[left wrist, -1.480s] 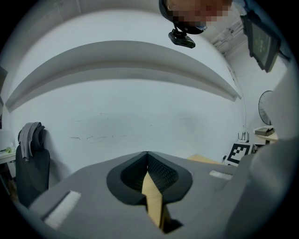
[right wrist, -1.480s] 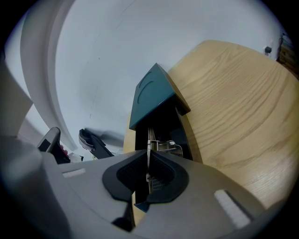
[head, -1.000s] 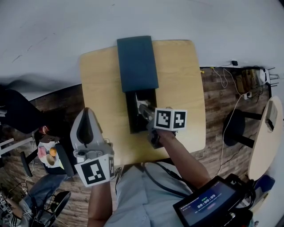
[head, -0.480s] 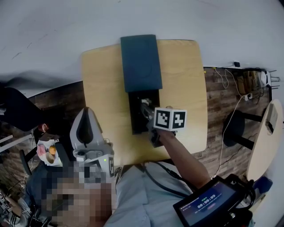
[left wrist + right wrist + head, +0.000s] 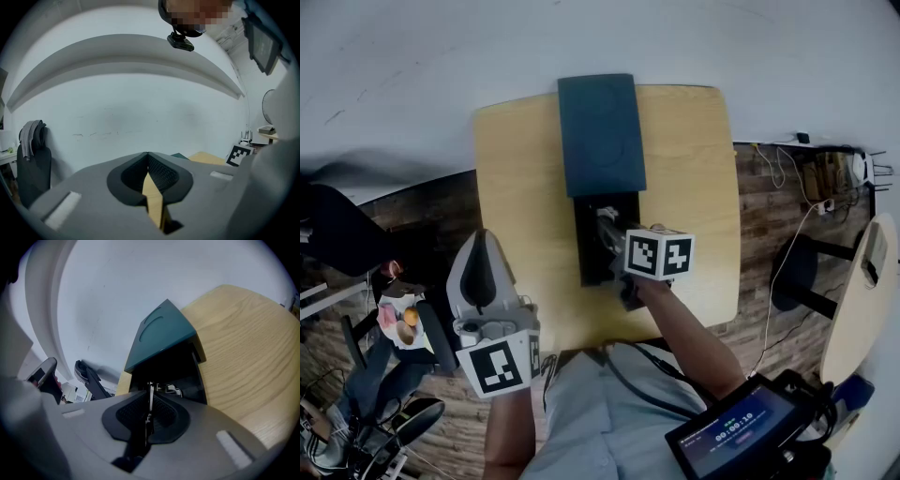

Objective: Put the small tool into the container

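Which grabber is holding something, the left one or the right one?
The right gripper: a thin metal tool is pinched in its jaws over the open box. The left gripper is shut on nothing.

The teal lid [image 5: 600, 136] hides half of the container [image 5: 584, 246] (its open interior too dark to read).

Head view looks steeply down on the table [image 5: 684, 169]; right gripper view shares it close, left perhaps marginally.

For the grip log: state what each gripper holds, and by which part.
Right gripper: shut on the small metal tool, pinched along its shaft, with one end poking past the jaw tips over the open box. Left gripper: shut, holding nothing.
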Available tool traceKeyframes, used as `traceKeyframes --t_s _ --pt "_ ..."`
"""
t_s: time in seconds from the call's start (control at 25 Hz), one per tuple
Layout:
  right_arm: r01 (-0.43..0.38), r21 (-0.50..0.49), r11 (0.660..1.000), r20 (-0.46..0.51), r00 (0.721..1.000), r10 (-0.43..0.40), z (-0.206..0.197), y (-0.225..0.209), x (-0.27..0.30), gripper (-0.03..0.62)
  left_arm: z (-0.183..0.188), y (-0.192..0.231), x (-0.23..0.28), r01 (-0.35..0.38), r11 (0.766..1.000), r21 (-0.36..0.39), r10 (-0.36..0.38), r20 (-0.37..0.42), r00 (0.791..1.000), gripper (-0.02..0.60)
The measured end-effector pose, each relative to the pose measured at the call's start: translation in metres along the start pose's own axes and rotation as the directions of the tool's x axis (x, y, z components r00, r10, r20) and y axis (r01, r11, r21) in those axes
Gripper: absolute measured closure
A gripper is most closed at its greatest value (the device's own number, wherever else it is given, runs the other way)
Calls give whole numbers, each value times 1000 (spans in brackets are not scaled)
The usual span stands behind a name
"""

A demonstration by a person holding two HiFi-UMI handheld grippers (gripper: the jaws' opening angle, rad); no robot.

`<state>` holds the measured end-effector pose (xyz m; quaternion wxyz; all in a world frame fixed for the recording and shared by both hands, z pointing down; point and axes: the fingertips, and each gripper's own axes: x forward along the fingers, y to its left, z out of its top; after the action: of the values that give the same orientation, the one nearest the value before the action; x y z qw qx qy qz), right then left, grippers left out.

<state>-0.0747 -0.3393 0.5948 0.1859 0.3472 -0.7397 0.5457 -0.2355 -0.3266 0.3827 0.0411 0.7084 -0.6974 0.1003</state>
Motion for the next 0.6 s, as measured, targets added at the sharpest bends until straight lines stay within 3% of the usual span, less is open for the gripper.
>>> traceKeyframes --t_s 0.6 --pt "-21 -101 995 43 999 25 2 12 2 486 1 -7 -2 21 1000 15 -21 1 1000 569"
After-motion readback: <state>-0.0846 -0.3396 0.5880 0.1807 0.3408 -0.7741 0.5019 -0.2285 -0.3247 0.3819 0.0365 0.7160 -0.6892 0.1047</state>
